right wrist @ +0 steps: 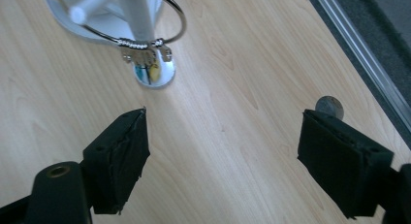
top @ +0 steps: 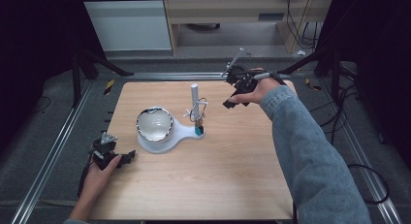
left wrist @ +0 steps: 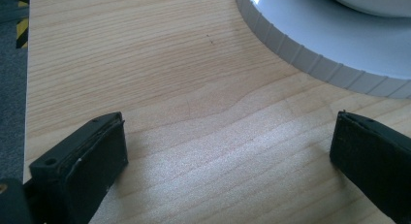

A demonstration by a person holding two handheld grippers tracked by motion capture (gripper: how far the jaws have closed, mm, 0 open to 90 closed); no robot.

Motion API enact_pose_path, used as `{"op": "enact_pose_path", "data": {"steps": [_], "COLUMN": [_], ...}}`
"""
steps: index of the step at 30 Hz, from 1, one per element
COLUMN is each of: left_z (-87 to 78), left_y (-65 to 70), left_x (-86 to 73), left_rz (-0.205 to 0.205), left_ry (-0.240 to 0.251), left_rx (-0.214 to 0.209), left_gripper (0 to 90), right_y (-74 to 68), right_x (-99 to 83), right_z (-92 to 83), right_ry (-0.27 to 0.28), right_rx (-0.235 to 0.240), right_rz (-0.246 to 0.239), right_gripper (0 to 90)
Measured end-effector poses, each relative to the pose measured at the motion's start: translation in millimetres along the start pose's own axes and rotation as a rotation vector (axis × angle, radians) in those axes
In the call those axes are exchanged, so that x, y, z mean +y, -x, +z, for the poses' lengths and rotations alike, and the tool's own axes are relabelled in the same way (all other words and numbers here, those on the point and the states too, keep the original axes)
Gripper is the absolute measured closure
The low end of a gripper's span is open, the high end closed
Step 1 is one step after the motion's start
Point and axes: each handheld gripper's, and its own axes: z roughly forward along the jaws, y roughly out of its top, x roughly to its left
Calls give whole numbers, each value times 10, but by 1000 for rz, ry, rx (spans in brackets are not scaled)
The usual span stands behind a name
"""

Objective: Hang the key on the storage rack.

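We saw the thin silver bangle (top: 199,109) hanging on the white stand's upright post (top: 194,95), its ring tilted, charms (right wrist: 145,52) hanging downward. Right of the post, our right gripper (top: 233,101) held its jaws wide with nothing between them. Well left of the post, our left gripper (top: 127,157) lay open and empty beside the stand's round white base (left wrist: 310,49).

White stand (top: 167,136) with bowl (top: 154,124) and ring (top: 198,109) between 2 open tongs.
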Motion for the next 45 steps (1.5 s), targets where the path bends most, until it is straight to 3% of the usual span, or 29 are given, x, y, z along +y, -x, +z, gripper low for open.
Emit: {"op": "enact_pose_path", "data": {"steps": [12,16,20,29,45], "left_z": [0,2,2,2,2], "left_y": [1,3,3,4,5], "left_x": [-1,-1,-1,-2,-2], "left_rz": [-1,-5,-5,-5,-5], "left_ry": [1,4,4,3,4], "left_rx": [0,0,-1,0,0], "left_gripper": [0,0,0,0,0], "right_y": [74,91,96,51,-49], "right_x": [-379,-519,-652,-955,-1566], "right_z": [219,287,351,505,815], "right_ry": [50,54,54,41,94], "right_rx": [-8,-20,-44,-49,-100], "right_rz": [75,102,122,131,153], "right_gripper": [74,88,165,118,91]}}
